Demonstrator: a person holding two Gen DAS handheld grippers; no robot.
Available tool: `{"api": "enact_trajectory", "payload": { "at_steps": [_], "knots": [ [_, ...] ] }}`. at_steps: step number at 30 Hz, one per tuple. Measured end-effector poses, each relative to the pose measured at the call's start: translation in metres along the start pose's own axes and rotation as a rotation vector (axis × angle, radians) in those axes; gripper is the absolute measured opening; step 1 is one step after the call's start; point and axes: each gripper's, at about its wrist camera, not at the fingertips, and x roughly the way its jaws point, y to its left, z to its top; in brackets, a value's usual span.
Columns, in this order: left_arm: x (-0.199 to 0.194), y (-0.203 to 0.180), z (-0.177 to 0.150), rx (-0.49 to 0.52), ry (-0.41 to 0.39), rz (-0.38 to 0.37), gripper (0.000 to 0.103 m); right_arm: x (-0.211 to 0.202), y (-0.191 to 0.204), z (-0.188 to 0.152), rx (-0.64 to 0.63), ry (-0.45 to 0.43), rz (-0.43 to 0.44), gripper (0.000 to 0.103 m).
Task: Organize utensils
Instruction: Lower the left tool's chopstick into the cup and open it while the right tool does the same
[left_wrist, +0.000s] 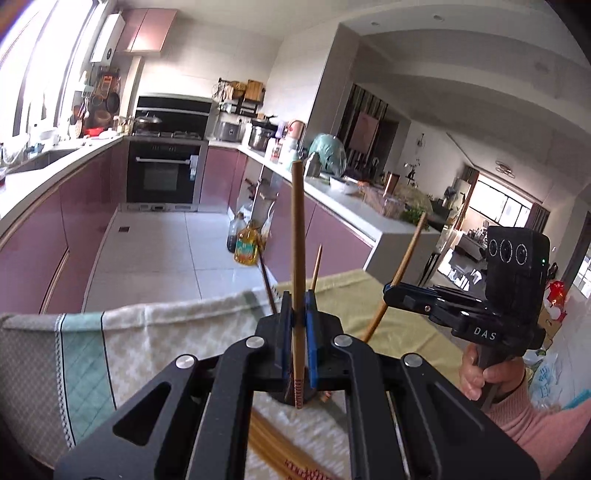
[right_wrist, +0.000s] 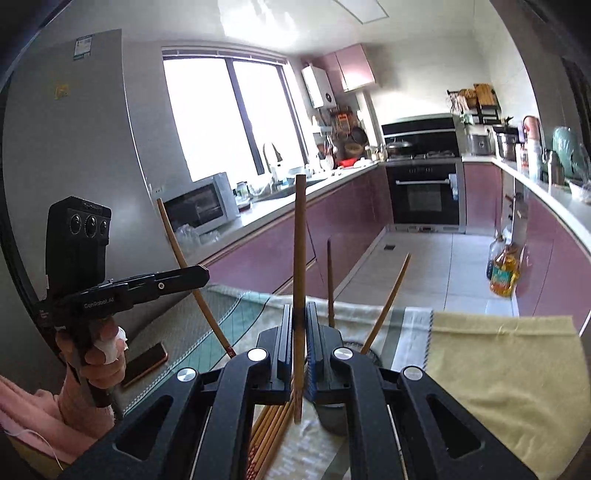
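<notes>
Above the tabletop's near edge, left claw (left_wrist: 298, 295) and right claw (right_wrist: 300, 307) each clamp one upright chopstick (left_wrist: 297, 236); lower both vertically into the dark holder (right_wrist: 334, 415), avoiding collision.

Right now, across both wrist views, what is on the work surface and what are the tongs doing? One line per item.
held chopsticks: two, light wood, one upright in the left tongs, one upright in the right tongs
loose chopsticks: a bundle, count unclear, light wood with red-patterned ends, lying on the cloth under the tongs
holder: one, dark, mostly hidden, other chopsticks leaning out of it
checked cloth: one, white and green, on the surface
yellow cloth: one, beside the checked cloth
phone: one, dark, at the cloth's edge
oil bottle: one, yellow, on the floor
left tongs: shut on a chopstick
right tongs: shut on a chopstick
hands: two, one gripping each handle
</notes>
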Motion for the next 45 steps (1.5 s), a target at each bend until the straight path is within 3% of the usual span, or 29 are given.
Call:
{"api": "enact_trajectory", "payload": {
  "at_steps": [9,20,33,43,45],
  "knots": [
    [0.013,-0.016,0.033,0.034,-0.051,-0.012,0.007,-0.01,-0.013,0.027,-0.008,-0.069,-0.026,0.006],
    [0.074,-0.012,0.014,0.067,0.107,0.056,0.007,0.025,-0.026,0.011,0.025,0.039,-0.057,0.006],
    [0.12,-0.001,-0.003,0.087,0.258,0.059,0.007,0.071,-0.051,-0.01,0.089,0.239,-0.056,0.006],
    [0.145,0.01,-0.005,0.051,0.284,0.069,0.008,0.084,-0.065,-0.006,0.139,0.231,-0.087,0.009],
    [0.144,0.013,-0.005,0.044,0.276,0.071,0.009,0.083,-0.066,-0.005,0.144,0.218,-0.09,0.014]
  ]
}}
